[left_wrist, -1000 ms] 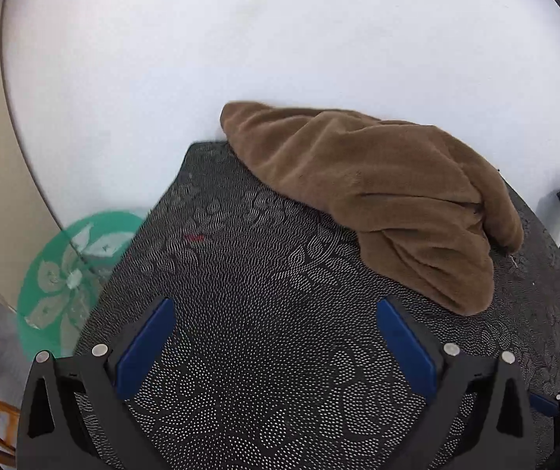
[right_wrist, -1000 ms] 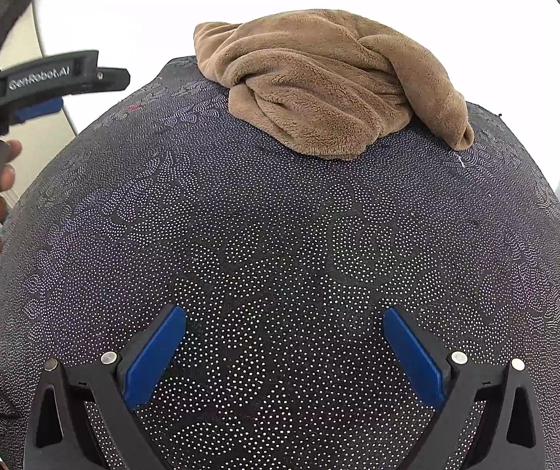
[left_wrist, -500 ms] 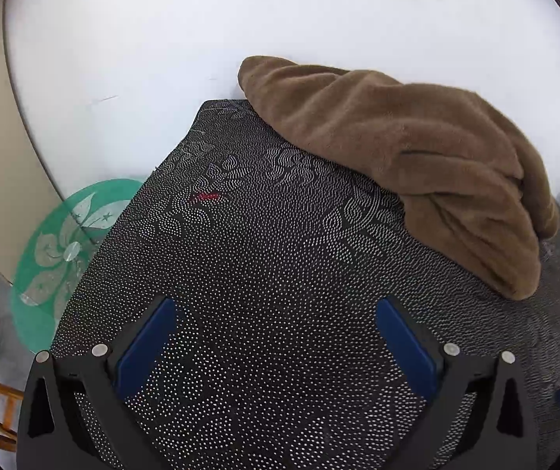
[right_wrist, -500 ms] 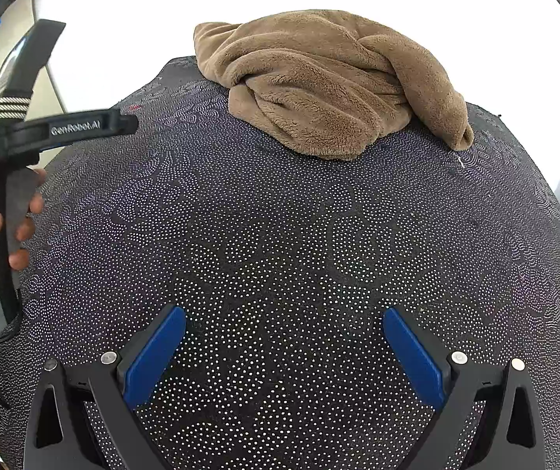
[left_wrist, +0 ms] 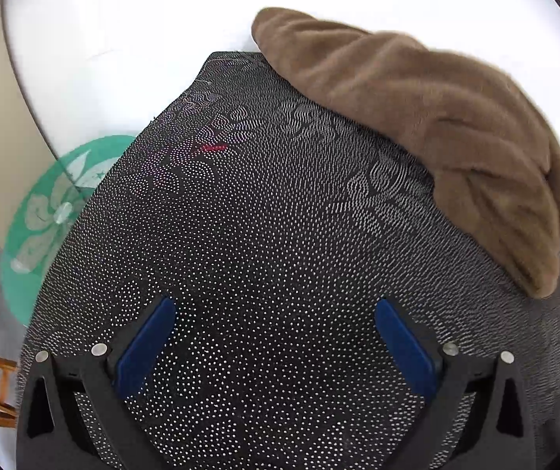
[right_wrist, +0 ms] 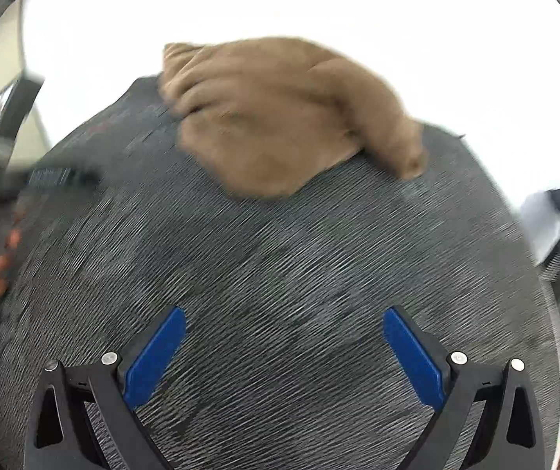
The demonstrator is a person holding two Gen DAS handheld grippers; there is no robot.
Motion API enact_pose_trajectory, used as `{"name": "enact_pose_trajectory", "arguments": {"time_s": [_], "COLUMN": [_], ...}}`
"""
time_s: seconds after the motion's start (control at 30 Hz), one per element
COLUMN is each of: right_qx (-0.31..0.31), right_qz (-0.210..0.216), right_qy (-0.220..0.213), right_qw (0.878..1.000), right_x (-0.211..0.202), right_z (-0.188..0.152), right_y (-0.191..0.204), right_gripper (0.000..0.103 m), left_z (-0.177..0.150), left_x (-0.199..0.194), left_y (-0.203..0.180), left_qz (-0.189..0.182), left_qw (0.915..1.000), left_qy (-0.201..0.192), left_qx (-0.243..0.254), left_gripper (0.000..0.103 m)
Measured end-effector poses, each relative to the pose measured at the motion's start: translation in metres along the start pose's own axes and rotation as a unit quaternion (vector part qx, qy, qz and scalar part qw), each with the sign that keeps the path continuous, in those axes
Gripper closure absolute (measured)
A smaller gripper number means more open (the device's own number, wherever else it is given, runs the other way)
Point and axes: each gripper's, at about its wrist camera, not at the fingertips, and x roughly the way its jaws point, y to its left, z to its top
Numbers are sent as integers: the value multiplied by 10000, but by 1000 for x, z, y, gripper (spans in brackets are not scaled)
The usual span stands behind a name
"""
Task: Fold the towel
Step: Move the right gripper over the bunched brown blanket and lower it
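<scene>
Left wrist view: your towel (left_wrist: 428, 117) lies crumpled on the mat (left_wrist: 260, 254), well ahead of both wide, empty jaws, towards the right.

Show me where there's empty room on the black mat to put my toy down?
The bare patch of the black mat runs from the open left gripper up to the brown towel. The far right corner is crowded by the crumpled towel.
</scene>
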Motion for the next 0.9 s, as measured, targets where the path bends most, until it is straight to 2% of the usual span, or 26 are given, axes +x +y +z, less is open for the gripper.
{"name": "enact_pose_trajectory", "arguments": {"time_s": [0.1,0.2,0.37,0.5,0.53,0.57,0.6,0.73,0.83,0.9], "right_qx": [146,270,573,303,220,138,133,330,428,423], "right_qz": [-568,-1133,-1479,-1757,-1734,-1708,-1488,-367,379,666], "right_qy": [-390,-789,-1499,-2219,-2280,-2338,-2262,-1969,-1966,-1955], "right_qw": [9975,9901,9759,9586,9578,9571,9625,9792,9788,9775], "right_x": [-9,-17,-35,-46,-44,-42,-38,-19,-8,-2], "right_z": [25,50,72,71,71,70,75,96,120,137], "right_y": [-23,-43,-60,-43,-37,-32,-29,-29,-31,-30], "right_gripper": [0,0,0,0,0,0,0,0,0,0], "left_z": [-1,-7,-19,-24,-22,-22,-20,-15,-14,-14], "left_x": [1,-7,-23,-27,-25,-25,-33,-49,-49,-50], "left_y": [1,1,2,-9,-12,-14,-12,-9,-8,-7], "left_qz": [32,129,115,117,119,117,113,145,179,197], "left_qw": [10000,9999,9999,9999,9999,9999,9999,9996,9995,9994], "left_qy": [20,76,47,-16,-38,-51,-72,-107,-98,-93], "left_qx": [14,-6,-38,-87,-89,-90,3,222,247,263], "left_gripper": [0,0,0,0,0,0,0,0,0,0]}}
